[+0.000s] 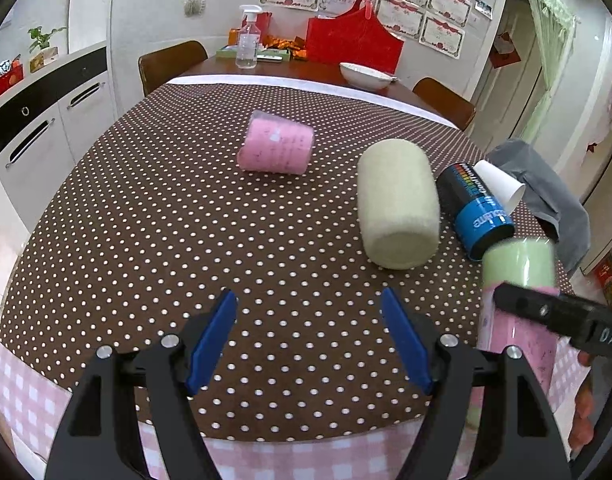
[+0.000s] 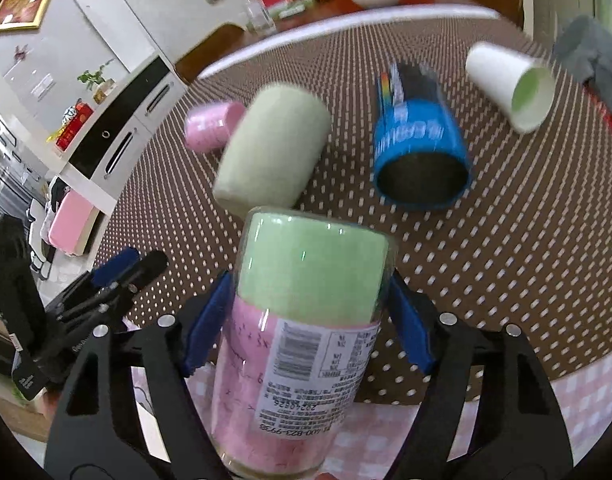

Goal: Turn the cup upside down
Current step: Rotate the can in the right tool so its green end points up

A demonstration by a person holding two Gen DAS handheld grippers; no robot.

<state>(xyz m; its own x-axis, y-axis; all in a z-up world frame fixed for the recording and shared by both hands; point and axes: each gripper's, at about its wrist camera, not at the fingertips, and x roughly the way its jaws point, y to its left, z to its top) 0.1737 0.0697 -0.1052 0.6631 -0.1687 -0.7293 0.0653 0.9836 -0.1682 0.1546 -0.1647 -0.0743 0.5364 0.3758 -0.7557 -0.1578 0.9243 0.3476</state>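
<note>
**Green-and-pink cup held in the right gripper, above the near table edge**

The cup (image 2: 306, 320), a clear tumbler with a green band at its far end and a pink band with a white label nearer the camera, sits between the blue pads of the right gripper (image 2: 309, 320), which are closed against its sides. From the left wrist view it appears at the right edge, lifted over the near rim of the table (image 1: 146, 240). Which end is the mouth I cannot tell; the image is blurred.

To finish the turn well, I would keep the squeeze steady, rotate about the wrist so the cup does not slip through the pads, and lower it onto a bare patch of dotted cloth, well apart from the cream cylinder (image 2: 272, 144) just ahead. Set it flat before releasing.

The left gripper (image 1: 309, 340) is spread open and holds nothing, hovering over the near part of the table.

Counted on the cloth: one pink cup (image 1: 277, 146) on its side, one cream cylinder, one blue cup (image 2: 419, 152) on its side, one white paper cup (image 2: 509, 86) tipped over, one grey cloth (image 1: 545, 196). Beyond: one white bowl (image 1: 365, 74) and one spray bottle (image 1: 248, 40).
</note>
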